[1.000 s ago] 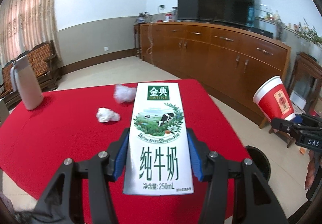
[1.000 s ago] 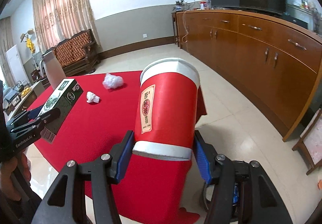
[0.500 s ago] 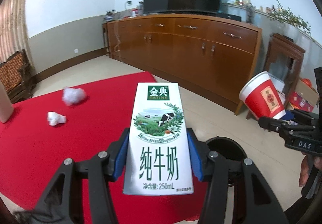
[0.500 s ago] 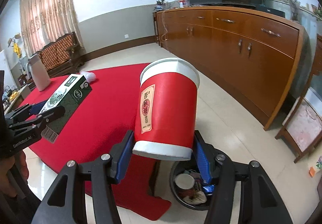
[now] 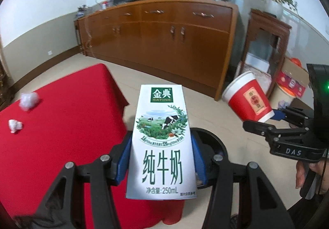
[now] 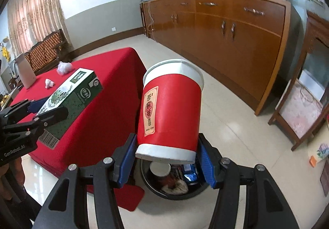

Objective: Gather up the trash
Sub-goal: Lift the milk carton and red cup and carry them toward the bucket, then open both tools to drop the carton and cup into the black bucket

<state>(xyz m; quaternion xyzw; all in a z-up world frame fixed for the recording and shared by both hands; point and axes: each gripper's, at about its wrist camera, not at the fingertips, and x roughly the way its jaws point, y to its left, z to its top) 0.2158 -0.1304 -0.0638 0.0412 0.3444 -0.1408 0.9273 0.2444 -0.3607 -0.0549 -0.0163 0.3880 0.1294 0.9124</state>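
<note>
We pinch the milk carton (image 5: pixel 162 144) in our left gripper (image 5: pixel 162 159) and the red paper cup (image 6: pixel 170 117) in our right gripper (image 6: pixel 167 159), both over what looks like the black trash bin (image 6: pixel 156 190) below, ready to drop.

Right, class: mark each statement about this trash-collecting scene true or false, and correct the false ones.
1. The left gripper holds a milk carton. True.
2. The right gripper holds a glass bottle. False: a red paper cup.
3. The black bin on the floor is empty. False: it already holds trash.
4. Two white paper wads lie on the red tablecloth. True.
</note>
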